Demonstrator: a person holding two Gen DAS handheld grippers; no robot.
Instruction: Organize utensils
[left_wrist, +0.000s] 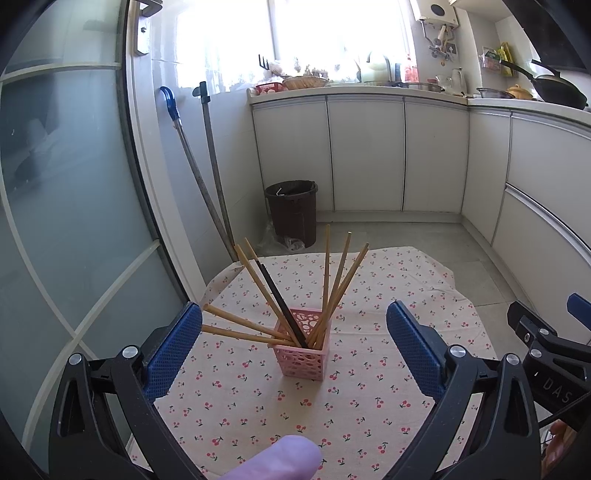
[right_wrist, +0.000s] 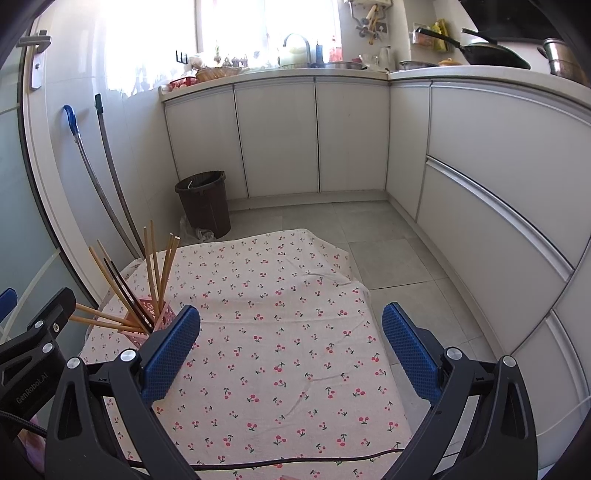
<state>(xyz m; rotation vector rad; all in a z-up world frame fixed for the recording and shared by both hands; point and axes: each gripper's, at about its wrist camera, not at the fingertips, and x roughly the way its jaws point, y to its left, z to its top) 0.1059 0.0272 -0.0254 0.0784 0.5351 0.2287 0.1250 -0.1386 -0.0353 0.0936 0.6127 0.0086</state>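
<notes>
A small pink perforated basket (left_wrist: 302, 356) stands upright on a cherry-print cloth (left_wrist: 369, 369). It holds several wooden chopsticks (left_wrist: 334, 284) fanned outward and dark chopsticks (left_wrist: 281, 304). My left gripper (left_wrist: 293, 349) is open and empty, its blue pads to either side of the basket but nearer to me. In the right wrist view the basket (right_wrist: 149, 317) is at the far left, partly hidden behind the left finger. My right gripper (right_wrist: 291, 345) is open and empty above the bare cloth (right_wrist: 288, 332).
A brown bin (left_wrist: 291, 212) stands behind the cloth beside two leaning mop handles (left_wrist: 207, 177). White cabinets (right_wrist: 369, 140) line the back and right. A glass door (left_wrist: 55, 221) is on the left. A black cable (right_wrist: 295, 459) crosses the cloth's near edge.
</notes>
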